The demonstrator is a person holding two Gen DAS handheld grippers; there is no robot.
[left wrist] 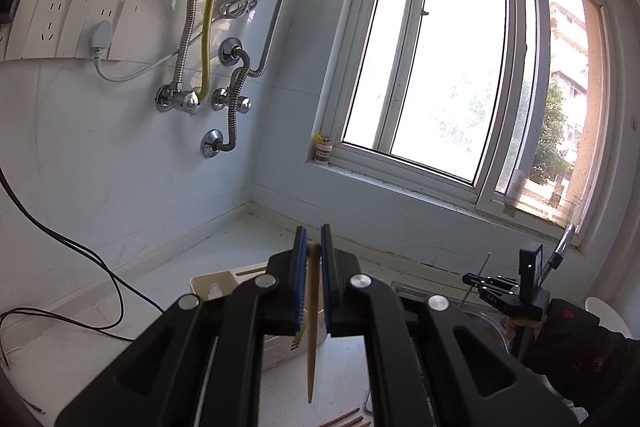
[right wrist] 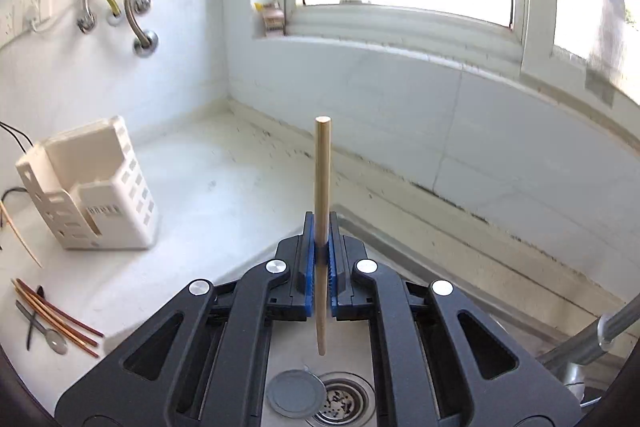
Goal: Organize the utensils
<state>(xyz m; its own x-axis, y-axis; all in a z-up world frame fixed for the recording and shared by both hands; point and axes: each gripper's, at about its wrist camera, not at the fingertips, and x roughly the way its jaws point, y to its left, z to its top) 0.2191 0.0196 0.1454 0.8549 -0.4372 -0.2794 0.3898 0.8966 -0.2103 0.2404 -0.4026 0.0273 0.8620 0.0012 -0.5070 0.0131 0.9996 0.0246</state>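
My left gripper point(left wrist: 314, 239) is shut on a pale wooden chopstick point(left wrist: 312, 327) that hangs point down above the white counter, just right of the cream utensil holder point(left wrist: 208, 287). My right gripper point(right wrist: 321, 223) is shut on a second wooden chopstick point(right wrist: 322, 187), held upright over the sink. The right gripper also shows in the left wrist view point(left wrist: 492, 285) with its chopstick point(left wrist: 476, 279). The holder point(right wrist: 92, 187) stands at the left in the right wrist view, with no utensils visible in it.
Reddish-brown chopsticks point(right wrist: 56, 315), a metal spoon point(right wrist: 44, 327) and a dark utensil lie on the counter left of the sink. The sink drain point(right wrist: 340, 399) and faucet point(right wrist: 592, 339) are below. Black cables point(left wrist: 60, 247) trail across the counter's left. Wall pipes and a window stand behind.
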